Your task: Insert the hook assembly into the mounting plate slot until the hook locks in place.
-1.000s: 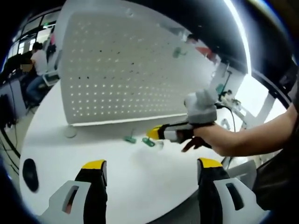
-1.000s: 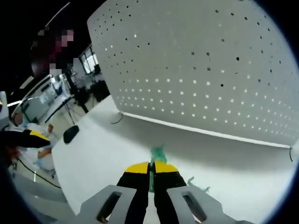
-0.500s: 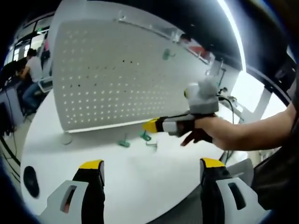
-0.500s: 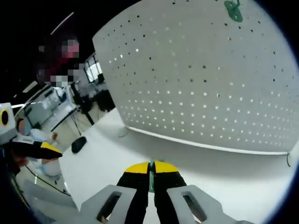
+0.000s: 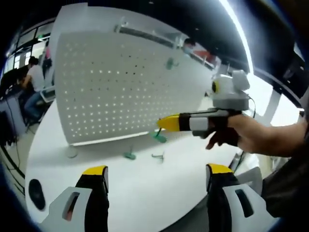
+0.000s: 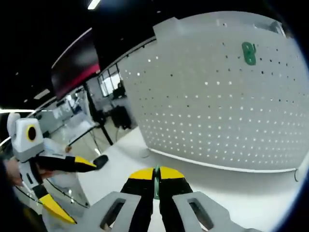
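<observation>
Carrying a small green plastic hook (image 6: 155, 186) pinched between its closed jaws, the right gripper (image 5: 166, 123) hangs before the white perforated mounting board (image 5: 120, 82), not yet inserted. Left gripper (image 5: 152, 175) jaws stand wide, empty. Next: align hook with a hole, press in.
</observation>
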The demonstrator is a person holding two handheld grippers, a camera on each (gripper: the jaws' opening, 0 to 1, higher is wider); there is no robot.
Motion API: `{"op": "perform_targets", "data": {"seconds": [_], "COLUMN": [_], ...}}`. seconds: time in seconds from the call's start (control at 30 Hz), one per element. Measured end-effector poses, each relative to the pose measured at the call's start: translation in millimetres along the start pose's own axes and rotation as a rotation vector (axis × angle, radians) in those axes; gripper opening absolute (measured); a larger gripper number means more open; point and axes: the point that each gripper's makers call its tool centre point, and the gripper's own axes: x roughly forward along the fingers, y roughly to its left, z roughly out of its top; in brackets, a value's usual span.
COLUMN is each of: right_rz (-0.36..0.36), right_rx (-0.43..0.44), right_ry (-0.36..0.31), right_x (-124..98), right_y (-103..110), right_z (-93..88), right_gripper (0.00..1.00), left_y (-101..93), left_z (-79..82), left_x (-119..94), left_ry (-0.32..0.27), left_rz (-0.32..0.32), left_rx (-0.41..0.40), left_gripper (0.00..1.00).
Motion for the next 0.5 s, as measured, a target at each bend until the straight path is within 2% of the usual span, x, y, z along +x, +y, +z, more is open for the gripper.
{"op": "perform_targets", "data": {"seconds": [0.33,0.5], "right_rz": [0.046,0.088], "right_rx": [-0.008,0.018], "right_ry": [-0.052,-0.103], "right_x": [-19,-32], "right_y": [31,48], "right_z": [9.2,18.0], "right_gripper": [0.0,0.0], "left_y": [-1.8,-7.9], "left_z": [6.8,9.3], "left_x": [0,2], "left_ry": [-0.023,-0.043], "left_rz": [0.003,-0.043], "left_rx": [-0.008,-0.093], "left_gripper": [0.82,0.83]}}
